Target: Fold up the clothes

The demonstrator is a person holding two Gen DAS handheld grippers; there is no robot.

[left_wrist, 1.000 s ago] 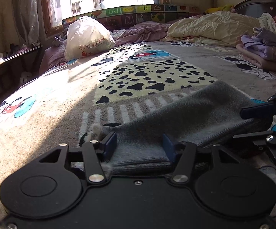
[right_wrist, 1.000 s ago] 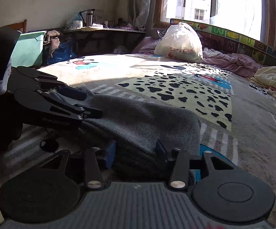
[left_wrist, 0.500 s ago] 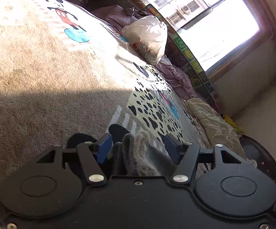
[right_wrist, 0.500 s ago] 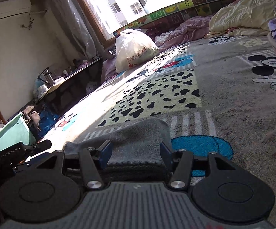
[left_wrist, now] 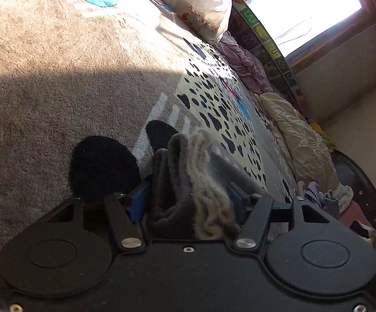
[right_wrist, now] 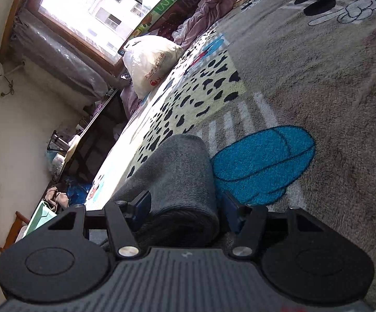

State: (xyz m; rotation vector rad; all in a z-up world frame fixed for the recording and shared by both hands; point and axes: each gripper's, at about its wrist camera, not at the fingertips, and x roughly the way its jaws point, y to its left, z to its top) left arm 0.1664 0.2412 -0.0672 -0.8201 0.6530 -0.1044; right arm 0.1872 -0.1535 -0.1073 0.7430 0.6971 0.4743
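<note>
While both wrists are rolled well over to one side, the folded grey garment point(right_wrist: 180, 176) sits bundled in the two tools just above the cartoon-print blanket point(left_wrist: 58, 83), on the near side of its yellow spotted panel point(right_wrist: 198, 93) and far from the white plastic bag point(right_wrist: 151, 62) by the window. To my eye the step in hand is turning or carrying the fold over as one piece, and doing it well means keeping both hands level with each other and moving together, so the thick roll does not slip out or fan open, then laying it flat on the blanket before letting go. The left gripper point(left_wrist: 188, 197) has the garment's bunched edge, grey layers with a pale fuzzy lining point(left_wrist: 208, 197), filling the gap between its blue pads point(left_wrist: 138, 202); its jaws are closing at about half width and the cloth looks pressed on both sides. The right gripper point(right_wrist: 185, 208) holds the smooth rounded fold, which fills the space from one pad to the other, jaws likewise about half open and clamped on the thick roll
</note>
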